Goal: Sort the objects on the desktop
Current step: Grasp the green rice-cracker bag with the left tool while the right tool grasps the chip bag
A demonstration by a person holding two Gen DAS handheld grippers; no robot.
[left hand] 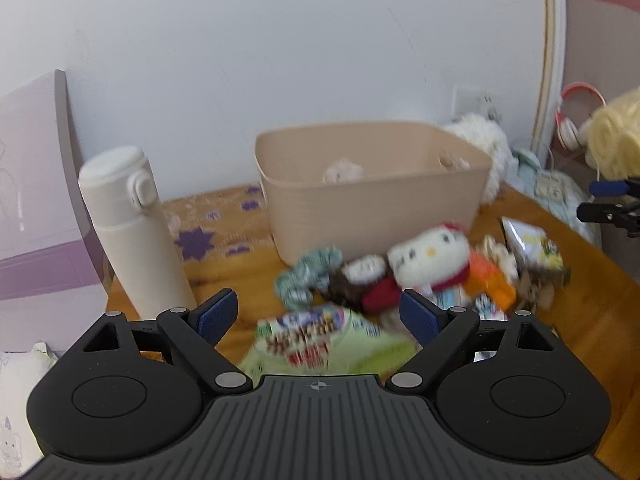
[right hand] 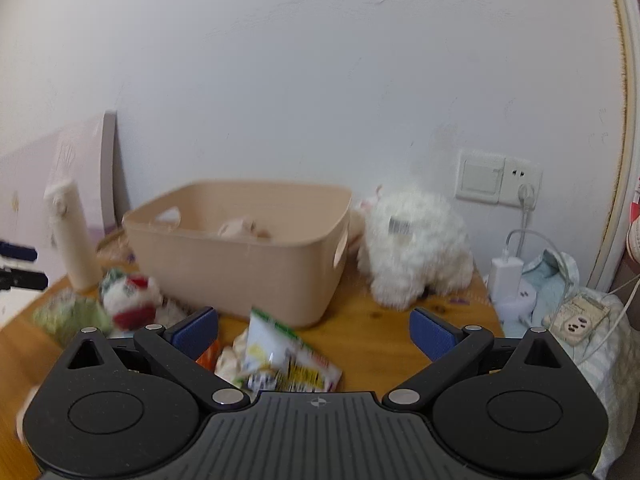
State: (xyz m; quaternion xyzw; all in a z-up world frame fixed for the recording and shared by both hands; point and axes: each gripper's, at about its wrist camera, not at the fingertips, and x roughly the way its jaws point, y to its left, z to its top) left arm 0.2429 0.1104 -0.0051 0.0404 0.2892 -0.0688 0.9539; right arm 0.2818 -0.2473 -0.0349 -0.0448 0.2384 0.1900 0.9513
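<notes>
Left gripper [left hand: 318,314] stands wide and empty above the green snack packet [left hand: 320,340]. Right gripper [right hand: 314,332] likewise wide, empty, over another packet [right hand: 280,356]. Clutter lies heaped before the beige bin [left hand: 372,196], probably awaiting sorting.

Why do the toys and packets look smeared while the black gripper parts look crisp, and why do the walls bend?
Left wrist view: the plush cat and green packet are motion-blurred, while the hand-held gripper stays sharp. Right wrist view: the beige bin and white fluffy toy are soft. In both views the fisheye lens curves the edges.
</notes>
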